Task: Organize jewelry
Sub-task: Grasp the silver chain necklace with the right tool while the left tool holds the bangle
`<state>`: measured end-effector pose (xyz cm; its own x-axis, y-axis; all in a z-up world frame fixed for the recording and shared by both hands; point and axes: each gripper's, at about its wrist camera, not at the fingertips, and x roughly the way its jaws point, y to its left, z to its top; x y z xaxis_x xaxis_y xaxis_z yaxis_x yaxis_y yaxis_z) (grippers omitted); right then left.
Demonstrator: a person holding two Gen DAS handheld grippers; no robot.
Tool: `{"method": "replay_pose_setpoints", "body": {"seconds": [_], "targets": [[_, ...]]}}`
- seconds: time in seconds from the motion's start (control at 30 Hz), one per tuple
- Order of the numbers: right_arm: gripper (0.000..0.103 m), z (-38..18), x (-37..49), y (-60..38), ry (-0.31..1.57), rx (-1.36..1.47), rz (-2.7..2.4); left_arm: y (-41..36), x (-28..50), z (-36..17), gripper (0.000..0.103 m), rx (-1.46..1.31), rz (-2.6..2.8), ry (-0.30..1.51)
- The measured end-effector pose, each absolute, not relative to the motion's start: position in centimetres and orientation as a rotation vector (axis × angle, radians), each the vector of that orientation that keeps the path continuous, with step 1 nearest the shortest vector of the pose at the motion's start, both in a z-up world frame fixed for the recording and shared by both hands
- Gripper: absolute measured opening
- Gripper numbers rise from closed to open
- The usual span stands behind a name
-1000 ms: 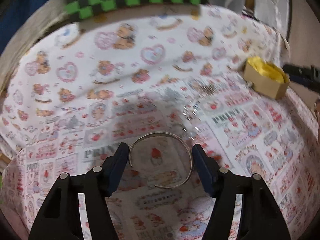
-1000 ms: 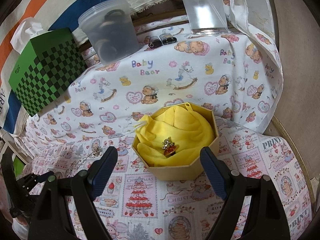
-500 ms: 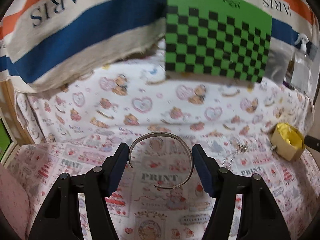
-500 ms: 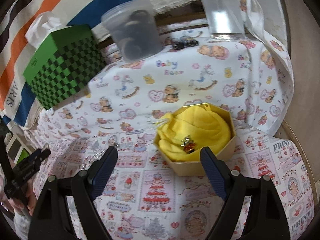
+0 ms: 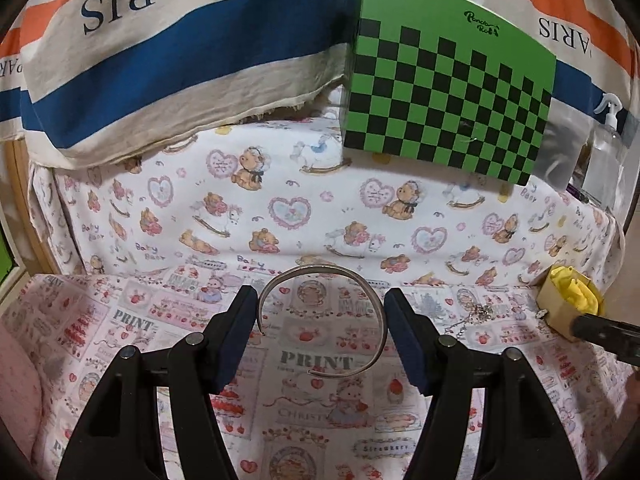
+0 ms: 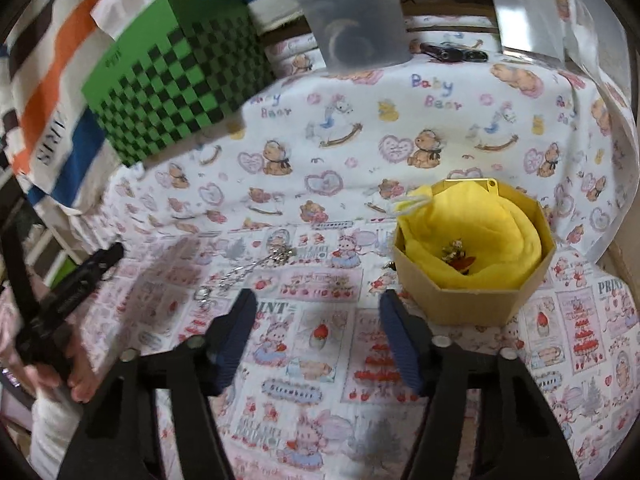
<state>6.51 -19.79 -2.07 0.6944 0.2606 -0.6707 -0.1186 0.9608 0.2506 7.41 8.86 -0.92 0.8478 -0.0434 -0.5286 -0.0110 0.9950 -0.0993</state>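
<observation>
My left gripper (image 5: 318, 306) is shut on a thin silver open bangle (image 5: 320, 267), held flat between the blue pads above the printed cloth. An octagonal tan box (image 6: 476, 300) lined with yellow cloth (image 6: 480, 236) stands to the right, and a small gold and red charm (image 6: 456, 252) lies in it. The box (image 5: 558, 312) also shows at the far right of the left wrist view. A silver chain (image 6: 256, 268) lies on the cloth left of the box. My right gripper (image 6: 318, 308) hovers between chain and box; its jaws are closing with nothing between them.
A green and black checkered box (image 5: 448, 92) stands at the back by a striped "PARIS" cloth (image 5: 180, 52). A translucent tub (image 6: 352, 20), a clear container (image 6: 524, 4) and small black clips (image 6: 452, 54) line the far edge. A hand with the left gripper (image 6: 68, 296) is at left.
The left gripper rose and tipped up with the bangle still in its grip. The right gripper slid left, so the box now sits to its right, and its jaws narrowed.
</observation>
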Motion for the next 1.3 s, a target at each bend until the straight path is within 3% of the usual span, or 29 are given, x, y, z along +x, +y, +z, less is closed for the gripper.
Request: {"method": "replay_pose_setpoints", "body": {"seconds": [0.33, 0.67, 0.77, 1.2, 1.3], "targets": [[0.028, -3.2, 12.6, -13.9, 0.842, 0.105, 0.161, 8.7, 7.5, -1.2, 0.064, -0.050, 0.015, 0.532], [0.016, -5.2, 16.3, -10.5, 0.917, -0.032, 0.097, 9.7, 8.4, -1.9, 0.064, -0.131, -0.010, 0.599], [0.007, -5.9, 16.8, -10.2, 0.923, -0.075, 0.066, 9.7, 8.3, -1.9, 0.064, -0.122, 0.000, 0.590], [0.007, -1.7, 9.4, -12.6, 0.737, -0.013, 0.202, 10.1, 7.8, -0.7, 0.064, -0.205, -0.015, 0.621], [0.007, -0.8, 6.9, -13.5, 0.671, -0.019, 0.249, 9.7, 6.4, 0.4, 0.064, -0.198, -0.033, 0.558]]}}
